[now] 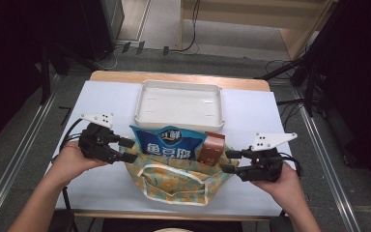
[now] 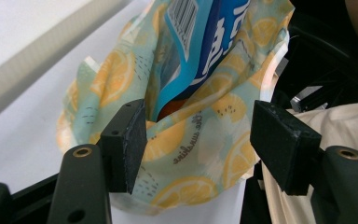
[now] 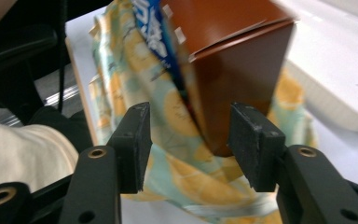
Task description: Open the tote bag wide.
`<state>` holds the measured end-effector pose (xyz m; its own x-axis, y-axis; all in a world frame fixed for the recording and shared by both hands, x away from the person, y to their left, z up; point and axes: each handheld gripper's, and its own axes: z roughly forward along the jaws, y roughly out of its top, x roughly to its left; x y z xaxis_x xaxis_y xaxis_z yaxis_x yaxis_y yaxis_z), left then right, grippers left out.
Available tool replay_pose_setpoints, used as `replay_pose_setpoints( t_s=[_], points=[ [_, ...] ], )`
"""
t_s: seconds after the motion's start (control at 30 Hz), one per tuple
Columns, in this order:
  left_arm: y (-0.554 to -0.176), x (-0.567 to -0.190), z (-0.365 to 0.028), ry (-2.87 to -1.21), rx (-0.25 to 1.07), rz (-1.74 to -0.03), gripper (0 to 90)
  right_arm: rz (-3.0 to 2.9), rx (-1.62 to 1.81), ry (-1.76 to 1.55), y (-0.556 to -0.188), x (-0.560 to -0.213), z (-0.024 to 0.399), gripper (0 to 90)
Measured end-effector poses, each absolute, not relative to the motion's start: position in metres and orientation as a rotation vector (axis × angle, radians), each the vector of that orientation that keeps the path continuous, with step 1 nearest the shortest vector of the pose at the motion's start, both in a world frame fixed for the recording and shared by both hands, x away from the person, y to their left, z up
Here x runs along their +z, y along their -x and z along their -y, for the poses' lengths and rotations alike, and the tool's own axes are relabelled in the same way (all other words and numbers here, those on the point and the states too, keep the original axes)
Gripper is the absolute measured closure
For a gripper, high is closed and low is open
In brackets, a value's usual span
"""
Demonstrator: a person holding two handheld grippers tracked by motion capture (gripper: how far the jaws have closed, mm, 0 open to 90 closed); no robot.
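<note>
Tabletop: bag (image 1: 174, 181) (lemon-print) between both tools.

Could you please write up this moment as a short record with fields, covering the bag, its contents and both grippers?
bag: lemon-print fabric bag lying on the white table, mouth toward the tray
contents: blue snack packet and brown carton, both sticking out of the mouth
tray: white tray beyond the bag, nothing in it
left gripper: open at the bag's left edge, fabric between its fingers, not pinched
right gripper: open at the bag's right edge, by the carton
</note>
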<state>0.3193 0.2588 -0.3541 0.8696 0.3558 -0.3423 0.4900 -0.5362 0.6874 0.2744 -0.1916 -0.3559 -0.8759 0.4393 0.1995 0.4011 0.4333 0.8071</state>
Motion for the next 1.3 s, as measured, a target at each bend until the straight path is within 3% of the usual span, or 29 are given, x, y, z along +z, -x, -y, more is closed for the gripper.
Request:
replay_pose_setpoints(
  t_s=[0.13,0.4,0.57,0.63,0.7,0.77,0.83,1.3],
  points=[
    [-0.32,-0.364,-0.256,-2.2,-0.215,-0.597,36.4,-2.645,1.449,-0.753,-0.27,-0.363,0.188,41.5],
    [-0.316,-0.379,-0.252,-2.218,-0.239,-0.581,38.0,-2.688,1.437,-0.71,-0.264,-0.378,0.181,35.7],
    [-0.313,-0.382,-0.251,-2.245,-0.251,-0.58,53.3,-2.716,1.394,-0.709,-0.266,-0.393,0.175,49.0],
    [-0.311,-0.384,-0.25,-2.256,-0.263,-0.592,62.3,-2.725,1.381,-0.703,-0.266,-0.396,0.174,60.3],
    [-0.31,-0.385,-0.25,-2.263,-0.269,-0.595,72.5,-2.733,1.374,-0.713,-0.266,-0.398,0.173,78.3],
    [-0.31,-0.386,-0.249,-2.258,-0.284,-0.598,82.2,-2.744,1.376,-0.746,-0.266,-0.401,0.172,88.0],
    [-0.308,-0.387,-0.248,-2.252,-0.305,-0.594,89.8,-2.764,1.38,-0.772,-0.267,-0.402,0.171,90.0],
    [-0.286,-0.374,-0.257,-2.203,-0.313,-0.555,90.0,-2.789,1.41,-0.745,-0.258,-0.396,0.172,90.0]
  ],
)
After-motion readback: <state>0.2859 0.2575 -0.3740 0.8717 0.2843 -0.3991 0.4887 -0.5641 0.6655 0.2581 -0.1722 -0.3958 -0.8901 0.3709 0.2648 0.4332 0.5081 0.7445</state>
